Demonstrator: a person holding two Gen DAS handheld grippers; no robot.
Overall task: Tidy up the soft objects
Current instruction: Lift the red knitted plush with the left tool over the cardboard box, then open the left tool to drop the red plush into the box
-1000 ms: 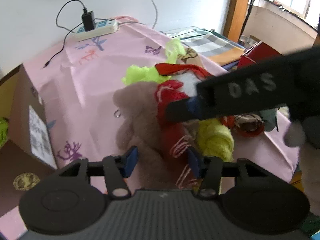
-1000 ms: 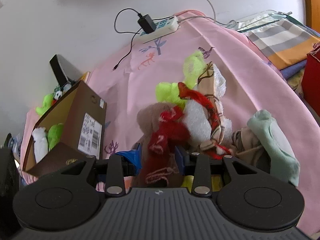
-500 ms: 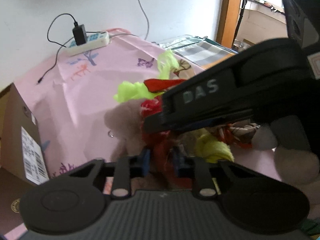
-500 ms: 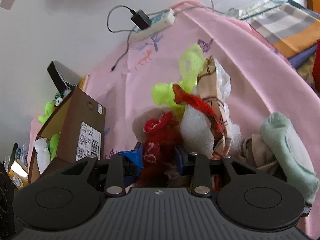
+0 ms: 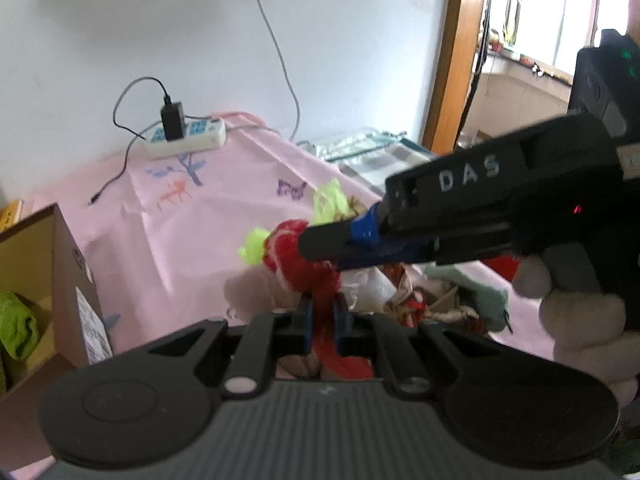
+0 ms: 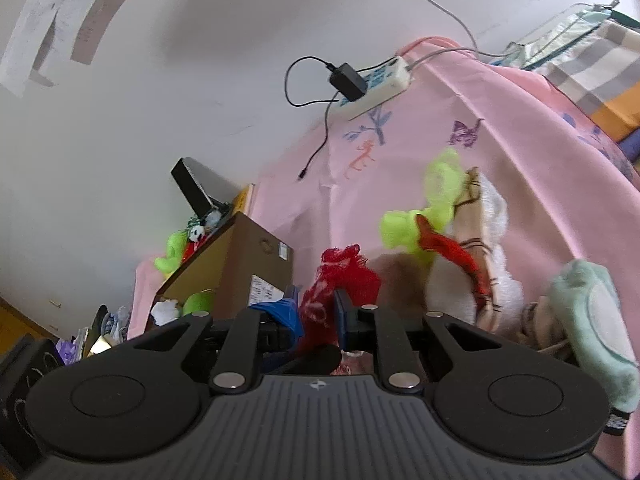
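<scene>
Here both grippers pinch the same red knitted cloth (image 5: 308, 264) over the pink tablecloth (image 5: 192, 232). The left gripper (image 5: 321, 320) has its blue pads closed on the cloth's lower part, and the right gripper (image 6: 318, 312) is clamped on it higher up, beside the pile of soft things (image 6: 472, 240). To the left stands a cardboard box (image 6: 244, 264) with green toys in it.

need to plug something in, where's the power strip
The power strip lies at the far edge of the pink cloth against the wall, upper left in the left wrist view, with a black charger plugged in.
</scene>
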